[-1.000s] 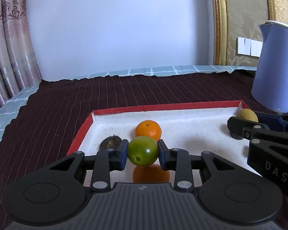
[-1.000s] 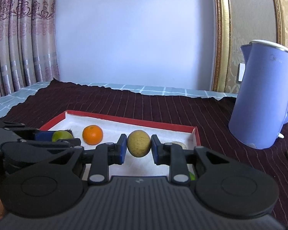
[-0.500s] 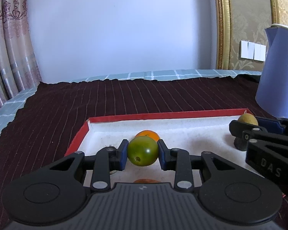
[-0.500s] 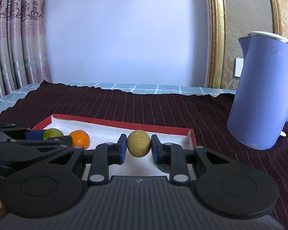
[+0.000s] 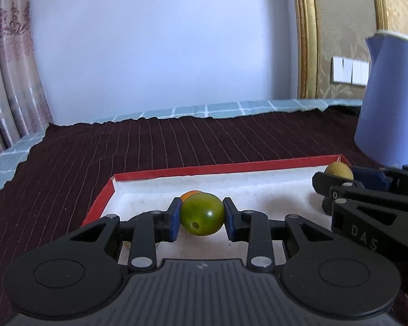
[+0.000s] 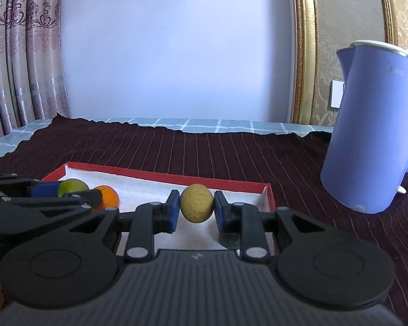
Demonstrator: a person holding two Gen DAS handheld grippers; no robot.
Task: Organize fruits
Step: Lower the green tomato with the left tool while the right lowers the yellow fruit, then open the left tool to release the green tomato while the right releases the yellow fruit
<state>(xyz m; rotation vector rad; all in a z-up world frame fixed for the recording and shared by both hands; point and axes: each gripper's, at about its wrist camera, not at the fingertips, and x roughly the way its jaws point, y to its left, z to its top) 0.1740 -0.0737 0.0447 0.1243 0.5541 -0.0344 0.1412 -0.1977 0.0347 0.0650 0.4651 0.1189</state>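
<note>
A dark striped cloth (image 6: 231, 157) is covering the table, with a blue kettle (image 6: 372, 130) standing near its right edge. A red-rimmed tray (image 5: 231, 167) is lying in front. Over its left half, the left gripper (image 5: 202, 214) is clamping a green fruit (image 5: 202, 214); an orange (image 6: 108, 194) is sitting just behind. Near the tray's right end, the right gripper (image 6: 196, 207) is pinching a yellow fruit (image 6: 196, 203).

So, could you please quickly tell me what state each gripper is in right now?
Left gripper: closed on the round, glossy green fruit.
Right gripper: closed on the round, matte yellow-brown fruit.
</note>
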